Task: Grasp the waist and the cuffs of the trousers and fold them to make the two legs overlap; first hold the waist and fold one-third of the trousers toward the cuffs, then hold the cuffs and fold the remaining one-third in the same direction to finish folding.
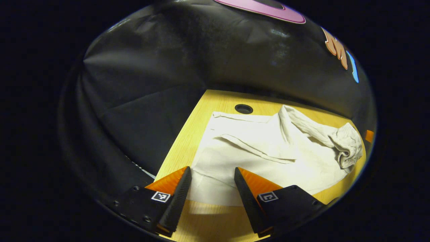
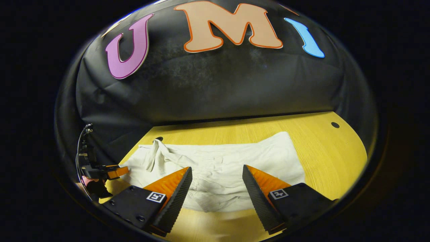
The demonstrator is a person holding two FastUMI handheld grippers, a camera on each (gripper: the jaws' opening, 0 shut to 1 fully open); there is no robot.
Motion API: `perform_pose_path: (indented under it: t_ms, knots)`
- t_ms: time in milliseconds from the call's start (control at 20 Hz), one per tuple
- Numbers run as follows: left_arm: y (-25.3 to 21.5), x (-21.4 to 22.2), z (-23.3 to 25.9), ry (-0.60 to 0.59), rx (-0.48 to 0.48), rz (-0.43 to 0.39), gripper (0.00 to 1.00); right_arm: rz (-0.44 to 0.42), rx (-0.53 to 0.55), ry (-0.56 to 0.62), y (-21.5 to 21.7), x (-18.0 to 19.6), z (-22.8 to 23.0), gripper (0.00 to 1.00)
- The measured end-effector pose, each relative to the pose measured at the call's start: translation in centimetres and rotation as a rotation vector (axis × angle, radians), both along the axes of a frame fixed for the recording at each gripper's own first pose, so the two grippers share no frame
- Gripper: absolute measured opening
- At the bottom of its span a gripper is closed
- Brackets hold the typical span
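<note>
A: Over the near edge of the worktop [image 1: 215, 101], the left hand-held gripper [image 1: 212, 178] hung with its jaws spread and nothing between them.

B: And the right hand-held gripper [image 2: 216, 176]?

A: Spread too, empty, above the near hem of the trousers [image 2: 218, 164].

B: Where did the trousers lie?

A: Flat on the worktop, pale and creased, one part bunched into a roll [image 1: 346, 144] at the far right in the left gripper view.

B: Anything farther out?

A: A round hole [image 1: 244, 108] in the worktop just past the cloth.
</note>
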State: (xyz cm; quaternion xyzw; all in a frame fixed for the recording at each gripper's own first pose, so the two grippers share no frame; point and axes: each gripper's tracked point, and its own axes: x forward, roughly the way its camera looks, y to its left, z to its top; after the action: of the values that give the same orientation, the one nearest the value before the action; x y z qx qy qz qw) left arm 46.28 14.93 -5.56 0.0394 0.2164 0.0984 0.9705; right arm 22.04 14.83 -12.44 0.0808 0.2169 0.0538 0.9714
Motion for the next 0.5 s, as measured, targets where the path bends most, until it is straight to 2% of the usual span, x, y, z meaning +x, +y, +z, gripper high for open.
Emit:
perform_pose_path:
  t_ms: [100,150,200,250,300,400,500]
  knots:
    - [0.1,0.1,0.2,-0.007,0.005,0.003,0.70,-0.014,0.005,-0.002,-0.6,-0.3,0.2,0.96]
    - [-0.2,0.0,0.2,-0.005,-0.005,-0.004,0.69,-0.020,0.008,-0.006,-0.9,-0.5,0.5,0.96]
    - [-0.6,0.1,0.3,-0.010,-0.014,-0.006,0.54,-0.026,0.010,-0.010,-1.2,-0.6,0.6,0.96]
    - [-1.1,0.3,0.3,-0.019,-0.023,-0.012,0.45,-0.030,0.008,-0.011,-1.7,-0.8,0.9,0.96]
    - [-1.6,0.7,0.4,-0.025,-0.036,-0.021,0.27,-0.034,0.004,-0.013,-2.0,-0.9,1.0,0.96]
    - [-2.0,0.9,0.2,-0.030,-0.044,-0.023,0.03,-0.046,-0.005,-0.018,-2.6,-1.3,1.1,0.96]
    - [-2.2,0.9,0.3,-0.041,-0.061,-0.030,0.00,-0.060,-0.003,-0.020,-3.0,-1.7,1.3,0.96]
